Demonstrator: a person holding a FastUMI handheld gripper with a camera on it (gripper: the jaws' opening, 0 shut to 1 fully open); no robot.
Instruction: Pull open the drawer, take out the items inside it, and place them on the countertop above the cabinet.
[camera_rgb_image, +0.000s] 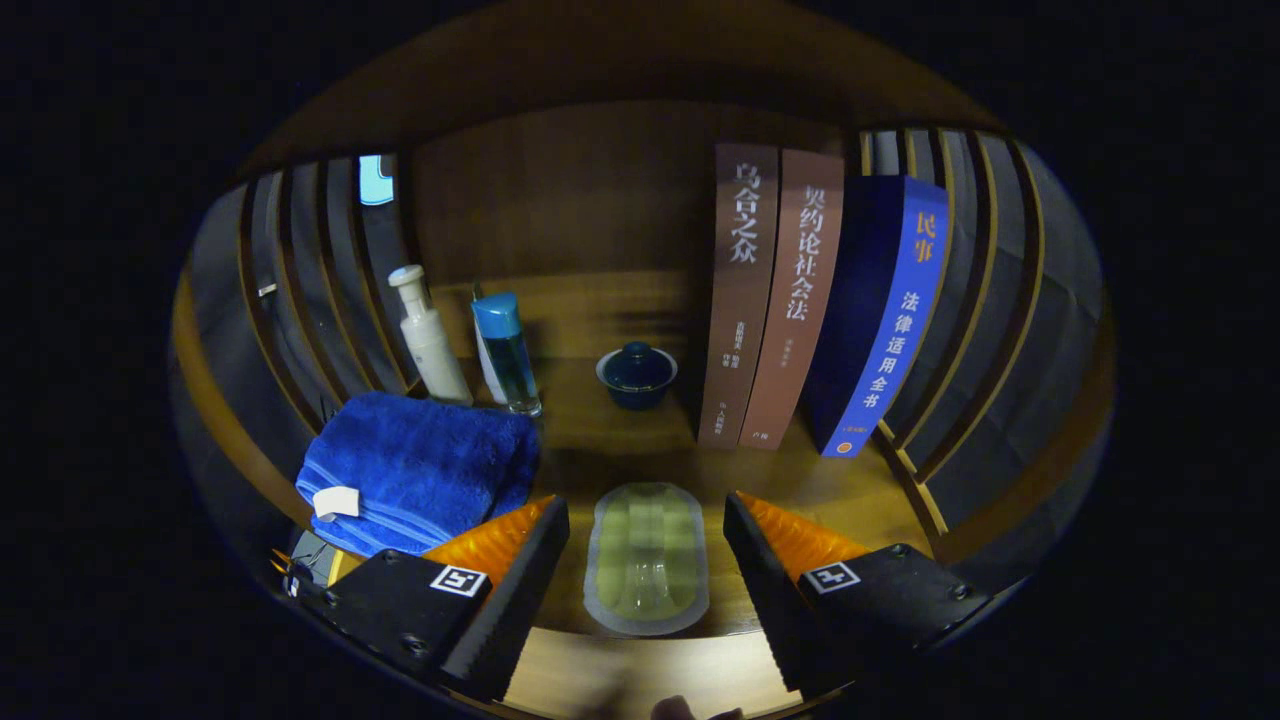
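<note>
A flat oval pack (645, 560), pale green with a grey rim, lies on the wooden countertop (600, 440) close to its front edge. My gripper (645, 510) is open, its fingers standing wide on either side of the pack with a gap on each side. Neither finger touches it. A lighter strip of wood (640, 680) runs below the pack, under the fingers.
A folded blue towel (420, 470) lies just left of the left finger. Behind it stand a white pump bottle (430, 340) and a blue bottle (505, 350). A dark lidded cup (637, 375) sits mid-counter. Two brown books (760, 300) and a blue book (885, 320) stand right. Slatted walls close both sides.
</note>
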